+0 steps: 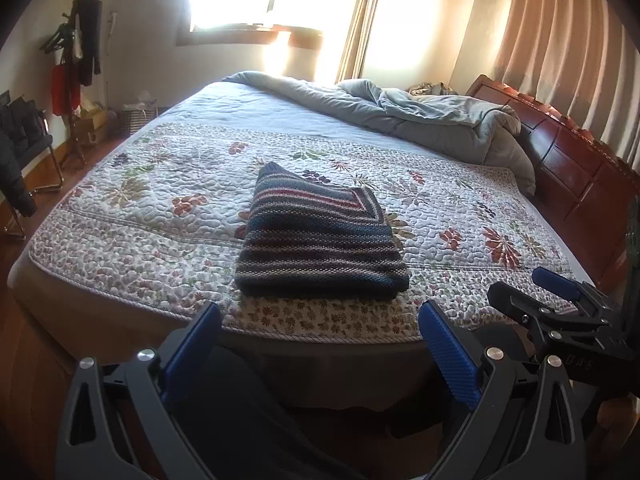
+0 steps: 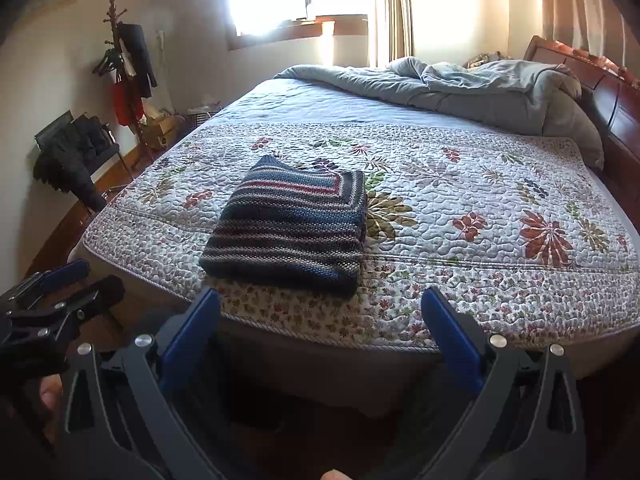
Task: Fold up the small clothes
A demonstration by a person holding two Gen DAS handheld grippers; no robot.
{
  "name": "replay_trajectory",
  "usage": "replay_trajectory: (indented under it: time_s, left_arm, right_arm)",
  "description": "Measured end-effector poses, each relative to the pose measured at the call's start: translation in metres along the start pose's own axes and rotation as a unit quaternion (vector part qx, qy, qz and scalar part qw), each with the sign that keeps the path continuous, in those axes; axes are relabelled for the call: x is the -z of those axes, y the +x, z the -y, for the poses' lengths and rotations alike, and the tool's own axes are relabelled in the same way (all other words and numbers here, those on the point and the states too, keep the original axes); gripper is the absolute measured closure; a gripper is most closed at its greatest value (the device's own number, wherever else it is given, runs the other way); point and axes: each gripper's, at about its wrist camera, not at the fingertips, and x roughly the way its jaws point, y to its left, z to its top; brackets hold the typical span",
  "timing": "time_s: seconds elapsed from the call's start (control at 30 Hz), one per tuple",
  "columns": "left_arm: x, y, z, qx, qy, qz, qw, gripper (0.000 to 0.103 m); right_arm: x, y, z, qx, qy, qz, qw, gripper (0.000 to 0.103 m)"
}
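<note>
Nearest, my left gripper (image 1: 320,344) and right gripper (image 2: 320,332) hang spread and empty off the bed's edge. Beyond, the folded striped sweater (image 1: 320,240) lies on the floral quilt (image 1: 460,216): soft, thick knit, probably floppy; best pinched at its near corners.

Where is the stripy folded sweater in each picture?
Left wrist view: the stripy folded sweater lies in the middle of the picture, on the flowered quilt, just beyond the left gripper.
Right wrist view: the sweater lies left of the middle, ahead of the right gripper.
Shared landmark: the crumpled grey duvet at the far end of the bed.
</note>
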Motion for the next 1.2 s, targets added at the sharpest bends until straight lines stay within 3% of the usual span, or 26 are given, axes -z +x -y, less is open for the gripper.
replay_trajectory:
  time_s: [0.27,1.2]
  left_arm:
    - [-0.005,0.007,-0.002,-0.032,0.006,0.006,0.9994,0.004]
    - [-0.006,0.001,0.006,-0.065,0.025,0.006,0.9976,0.004]
  right_arm:
    - [0.002,0.008,0.006,-0.005,0.011,-0.004,1.000,0.003]
    - [0.002,0.005,0.009,-0.010,0.019,0.002,1.000,0.003]
